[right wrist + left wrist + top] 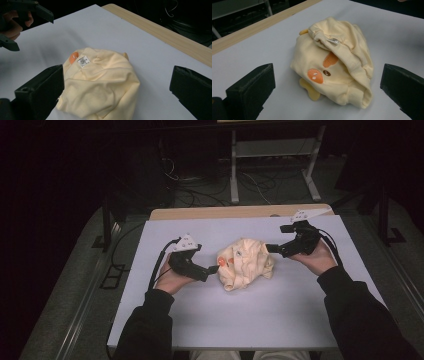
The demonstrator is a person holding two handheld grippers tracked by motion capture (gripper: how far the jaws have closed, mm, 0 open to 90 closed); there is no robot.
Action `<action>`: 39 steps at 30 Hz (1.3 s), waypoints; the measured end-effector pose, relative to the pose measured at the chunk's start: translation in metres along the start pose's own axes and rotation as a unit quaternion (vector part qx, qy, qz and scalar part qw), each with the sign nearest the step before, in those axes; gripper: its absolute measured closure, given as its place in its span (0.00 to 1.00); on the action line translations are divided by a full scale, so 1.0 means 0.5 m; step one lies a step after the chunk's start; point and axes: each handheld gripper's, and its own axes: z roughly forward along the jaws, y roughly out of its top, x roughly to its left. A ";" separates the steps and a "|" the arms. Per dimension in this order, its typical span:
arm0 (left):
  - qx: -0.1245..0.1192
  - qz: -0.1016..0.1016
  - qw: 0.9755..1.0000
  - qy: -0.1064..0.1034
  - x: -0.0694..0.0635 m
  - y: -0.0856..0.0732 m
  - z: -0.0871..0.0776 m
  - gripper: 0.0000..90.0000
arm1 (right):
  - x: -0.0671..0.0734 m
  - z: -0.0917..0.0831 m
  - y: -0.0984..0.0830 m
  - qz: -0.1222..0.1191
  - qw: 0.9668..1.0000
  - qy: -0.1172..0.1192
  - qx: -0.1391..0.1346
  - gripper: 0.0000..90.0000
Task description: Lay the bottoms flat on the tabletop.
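A crumpled pale yellow garment (245, 262) with orange patches lies in a heap in the middle of the white table (210, 320). My left gripper (213, 269) is at the heap's left edge, low over the table. In the left gripper view its jaws stand wide apart, so the left gripper (329, 82) is open, and the garment (337, 62) lies just ahead of them with nothing held. My right gripper (272, 248) is at the heap's right edge. It is the right gripper (118, 82), also open, with the garment (102, 85) and its white label in front.
A wooden strip (240, 212) runs along the table's far edge. Behind it a white metal stand (272, 165) and cables sit on the dark floor. The other hand and the left gripper (33, 33) appear at the right gripper view's upper left.
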 end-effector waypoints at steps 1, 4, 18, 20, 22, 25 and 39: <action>-0.002 -0.003 1.000 -0.001 0.002 -0.002 0.003 0.00 | -0.001 0.003 0.001 0.001 1.000 0.000 -0.001 0.00; -0.007 -0.009 1.000 -0.002 0.006 -0.007 0.009 0.00 | -0.004 0.013 0.002 0.005 1.000 0.000 -0.006 0.00; 0.001 -0.042 0.999 -0.001 0.044 -0.037 0.062 0.00 | -0.004 0.079 0.006 0.022 1.000 0.007 -0.009 0.00; -0.002 -0.047 0.999 -0.004 0.047 -0.041 0.069 0.00 | 0.000 0.089 0.007 0.016 1.000 0.008 -0.002 0.00; 0.000 -0.046 0.999 -0.006 0.048 -0.044 0.076 0.00 | 0.002 0.094 0.008 0.014 1.000 0.008 0.002 0.00; 0.000 -0.050 0.999 -0.010 0.051 -0.049 0.083 0.00 | 0.005 0.107 0.009 0.010 1.000 0.007 0.010 0.00; 0.002 -0.066 0.997 -0.033 0.053 -0.070 0.113 0.00 | -0.012 0.156 -0.010 0.046 0.998 -0.013 0.034 0.00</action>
